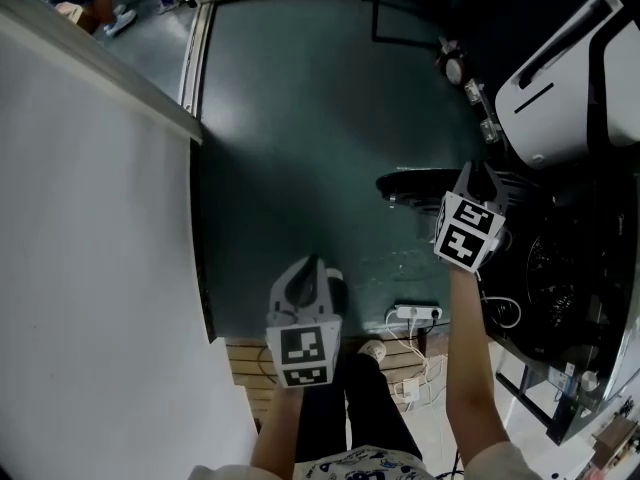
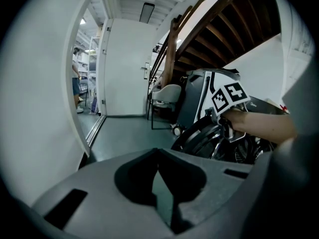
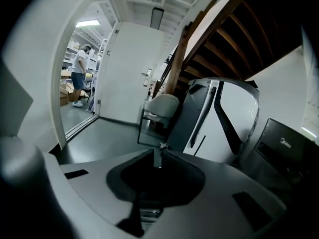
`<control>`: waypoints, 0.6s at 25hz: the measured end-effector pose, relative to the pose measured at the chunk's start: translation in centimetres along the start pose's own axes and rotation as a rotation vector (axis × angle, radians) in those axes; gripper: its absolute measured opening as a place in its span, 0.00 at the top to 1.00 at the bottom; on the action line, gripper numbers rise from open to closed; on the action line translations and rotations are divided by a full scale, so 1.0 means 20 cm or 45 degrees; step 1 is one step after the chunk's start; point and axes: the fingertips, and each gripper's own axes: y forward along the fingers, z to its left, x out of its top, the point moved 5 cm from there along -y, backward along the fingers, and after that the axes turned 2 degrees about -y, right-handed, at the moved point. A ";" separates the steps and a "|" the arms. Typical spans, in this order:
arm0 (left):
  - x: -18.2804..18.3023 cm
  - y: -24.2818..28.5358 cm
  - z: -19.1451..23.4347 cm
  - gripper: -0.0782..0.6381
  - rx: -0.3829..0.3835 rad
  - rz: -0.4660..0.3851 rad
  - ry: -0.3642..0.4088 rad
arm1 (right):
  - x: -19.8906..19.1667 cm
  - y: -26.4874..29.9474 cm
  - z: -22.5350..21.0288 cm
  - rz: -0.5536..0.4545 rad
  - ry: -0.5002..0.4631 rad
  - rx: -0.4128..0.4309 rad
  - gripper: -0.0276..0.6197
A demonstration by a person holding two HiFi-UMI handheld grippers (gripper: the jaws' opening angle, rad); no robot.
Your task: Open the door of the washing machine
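The washing machine's round door [image 1: 415, 183] stands swung out from the dark drum [image 1: 560, 268] at the right. My right gripper [image 1: 478, 176] is at the door's near rim, its jaws shut on that rim. In the left gripper view the same door [image 2: 197, 131] shows as a dark ring with chrome, and the right gripper [image 2: 225, 123] and a hand are at its upper edge. In the right gripper view the right gripper [image 3: 158, 152] has a chrome strip low in the slot between its jaws. My left gripper [image 1: 310, 265] hangs over the floor, shut and empty, its tips [image 2: 158, 153] touching.
A white and black appliance [image 1: 560, 88] stands beyond the machine. A power strip with cables [image 1: 415, 313] lies by my feet. A white partition [image 1: 90, 268] runs along the left. A chair [image 3: 162, 103] stands under the wooden stairs, and a person [image 3: 79, 73] stands beyond the doorway.
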 end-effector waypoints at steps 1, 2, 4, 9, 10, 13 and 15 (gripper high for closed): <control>0.00 0.00 0.00 0.89 0.002 0.001 0.002 | 0.00 0.00 0.00 -0.006 -0.009 0.000 0.89; 0.00 0.00 0.01 0.89 0.006 0.002 0.002 | 0.00 0.01 0.00 -0.009 -0.014 -0.001 0.89; -0.01 0.00 0.01 0.89 0.017 0.004 -0.003 | 0.01 0.02 0.00 -0.013 -0.008 -0.003 0.89; -0.01 0.00 0.01 0.89 0.028 0.010 -0.005 | 0.01 0.03 0.00 -0.018 -0.001 -0.001 0.89; 0.00 0.00 0.01 0.89 0.030 0.009 -0.005 | 0.01 0.03 -0.01 -0.017 0.001 -0.001 0.89; 0.02 -0.01 0.01 0.89 0.037 0.001 -0.009 | 0.01 0.03 0.00 -0.019 0.015 0.009 0.89; 0.03 -0.01 0.01 0.89 0.036 -0.008 -0.010 | 0.02 0.01 -0.01 -0.036 0.043 0.020 0.89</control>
